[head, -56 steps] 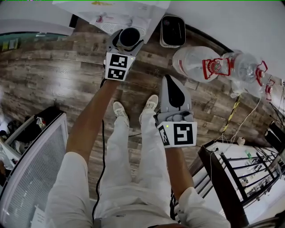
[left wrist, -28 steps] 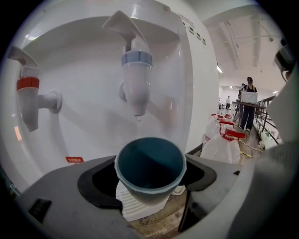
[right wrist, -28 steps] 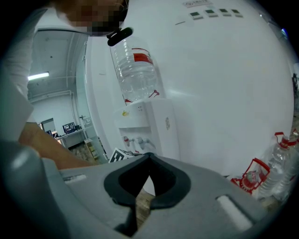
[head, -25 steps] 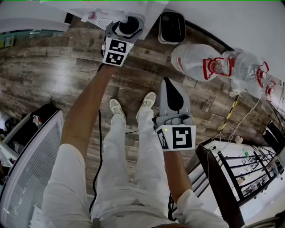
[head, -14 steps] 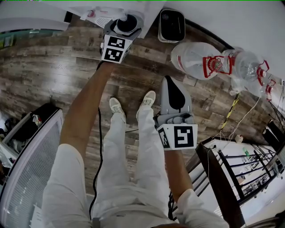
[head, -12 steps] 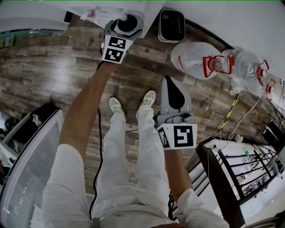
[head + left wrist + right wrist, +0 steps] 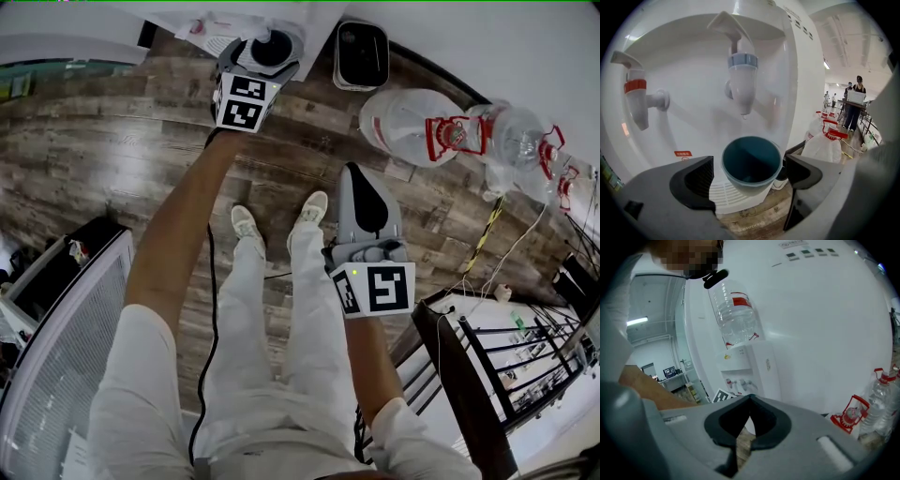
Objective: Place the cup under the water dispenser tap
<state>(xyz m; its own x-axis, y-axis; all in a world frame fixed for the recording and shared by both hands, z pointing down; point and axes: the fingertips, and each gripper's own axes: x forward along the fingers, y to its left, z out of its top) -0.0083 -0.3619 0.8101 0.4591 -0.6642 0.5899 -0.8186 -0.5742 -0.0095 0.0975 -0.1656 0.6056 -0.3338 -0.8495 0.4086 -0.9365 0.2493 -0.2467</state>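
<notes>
The cup (image 7: 751, 161) stands upright on the drip tray (image 7: 723, 199) of the water dispenser (image 7: 797, 70), mouth up, long axis vertical. The blue-collared tap (image 7: 742, 82) hangs directly above the mouth, toward its far rim. The red-collared tap (image 7: 637, 96) is well apart to the left.

The left gripper (image 7: 750, 177) brackets the cup from the near side. Its fingers (image 7: 696, 183) are spread, one on each side of the cup wall, with a narrow gap showing on both sides. They have just been opening, with the cup between them but no longer pinched.

Judgement: placement appears complete. The remaining move is a withdrawal. The cup lies straight ahead of the fingers on the far side, so the retreat should run straight back toward the near side. Any sideways drift risks a finger clipping the cup wall.

The right gripper (image 7: 749, 420) is held back, well apart from the dispenser. Its fingers are pressed together with nothing between them.
</notes>
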